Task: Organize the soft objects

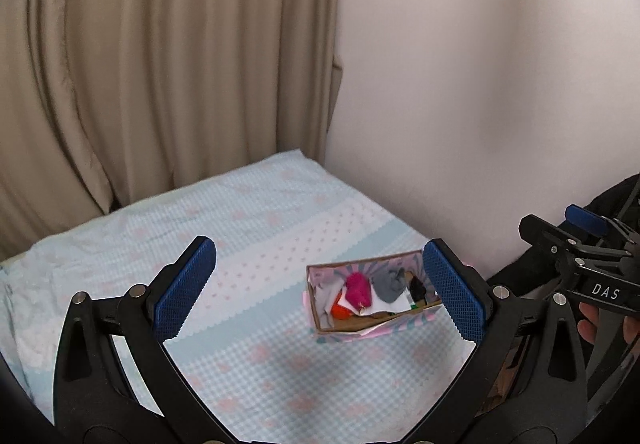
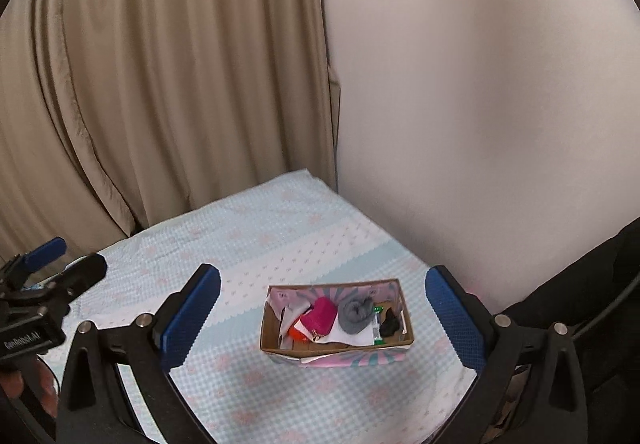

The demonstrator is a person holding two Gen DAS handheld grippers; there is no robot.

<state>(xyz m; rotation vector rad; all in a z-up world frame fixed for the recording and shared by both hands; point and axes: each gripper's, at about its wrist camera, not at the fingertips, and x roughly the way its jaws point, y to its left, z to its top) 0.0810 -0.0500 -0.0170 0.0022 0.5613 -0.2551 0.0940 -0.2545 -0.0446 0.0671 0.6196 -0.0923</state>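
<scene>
Cardboard box: small open brown cardboard box w/ pink-and-teal patterned outside (image 2: 336, 354) sat on the pale blue checked bedspread w/ faint pink flowers (image 2: 280, 244), near the wall side of the bed.
Contents: magenta fuzzy soft piece (image 2: 320, 318), rolled grey sock-like bundle (image 2: 354, 314), small black fabric item (image 2: 390, 324), orange-red scrap (image 2: 296, 332), white cloth bits (image 2: 352, 338); all lay inside the box, touching or overlapping.
Small green bit: sat beside the grey bundle; too small to ID.
Progress: looked near done or done, as a judgement; every soft item seen was already in the box, nothing loose seen on the bedspread in either view.
Left to do: prob. nothing but tidying, since contents were heaped, not sorted in rows; parts of the bed outside both views can't be judged.
Left claw: black two-finger gripper w/ blue textured pads (image 1: 320, 296) was spread wide, held nothing, touched nothing; hung above the bed w/ the box seen toward its right pad.
Right claw: matching black gripper w/ blue pads (image 2: 322, 314) was also spread wide, empty, clear of the box, which showed between its fingers.
Backdrop: beige pleated curtain (image 2: 160, 84) and plain off-white wall (image 2: 480, 124) behind the bed.
</scene>
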